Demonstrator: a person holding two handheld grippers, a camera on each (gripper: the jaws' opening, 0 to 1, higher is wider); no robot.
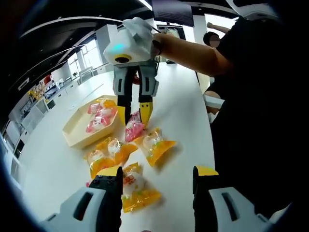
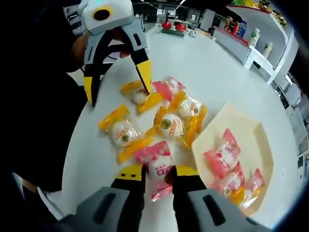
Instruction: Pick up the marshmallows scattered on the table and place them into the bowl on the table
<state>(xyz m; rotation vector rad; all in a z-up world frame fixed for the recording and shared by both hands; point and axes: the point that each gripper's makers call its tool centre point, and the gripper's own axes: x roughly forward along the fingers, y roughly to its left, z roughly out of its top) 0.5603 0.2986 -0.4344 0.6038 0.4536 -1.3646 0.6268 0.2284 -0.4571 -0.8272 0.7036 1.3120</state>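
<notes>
Pink marshmallow pack pinched in right gripper, partly hidden; left gripper fingers wide.

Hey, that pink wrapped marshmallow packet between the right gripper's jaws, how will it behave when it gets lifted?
The pink plastic-wrapped marshmallow packet will probably feel light and squashy, since the wrapper looks puffed around a soft round sweet. Its glossy film may be slippery, and the loose crimped ends will likely flop. The right hand-held gripper appears closed around its middle, which should help it stay put.
</notes>
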